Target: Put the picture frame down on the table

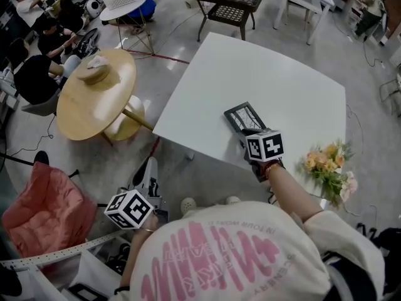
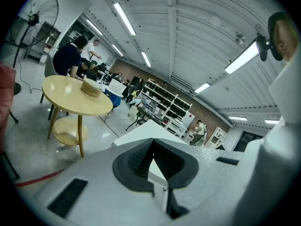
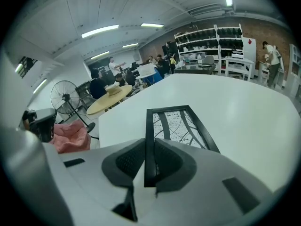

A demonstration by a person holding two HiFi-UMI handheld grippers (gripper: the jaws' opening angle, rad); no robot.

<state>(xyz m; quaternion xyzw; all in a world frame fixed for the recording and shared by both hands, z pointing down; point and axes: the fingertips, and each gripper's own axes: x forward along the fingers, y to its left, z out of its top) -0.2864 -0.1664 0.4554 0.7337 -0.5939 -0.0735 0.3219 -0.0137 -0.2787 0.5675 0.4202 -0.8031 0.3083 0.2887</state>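
Note:
A black picture frame (image 1: 244, 116) with a black-and-white line pattern lies low over the white table (image 1: 294, 86), near its front edge. I cannot tell whether it rests fully on the top. My right gripper (image 1: 247, 135) is shut on the frame's near edge. In the right gripper view the frame (image 3: 181, 125) stretches away from the right gripper (image 3: 150, 150), its thin rim pinched between the dark pads. My left gripper (image 1: 150, 167) hangs off the table's left corner, above the floor. The left gripper (image 2: 151, 147) is shut, pads touching at the tips and holding nothing.
A bunch of orange and pink flowers (image 1: 328, 165) sits at the table's right front edge. A round wooden table (image 1: 88, 102) carrying a hat-like thing stands to the left. A pink cushion (image 1: 41, 213) lies lower left. People sit at the upper left, and a dark wicker table (image 1: 229, 0) stands beyond.

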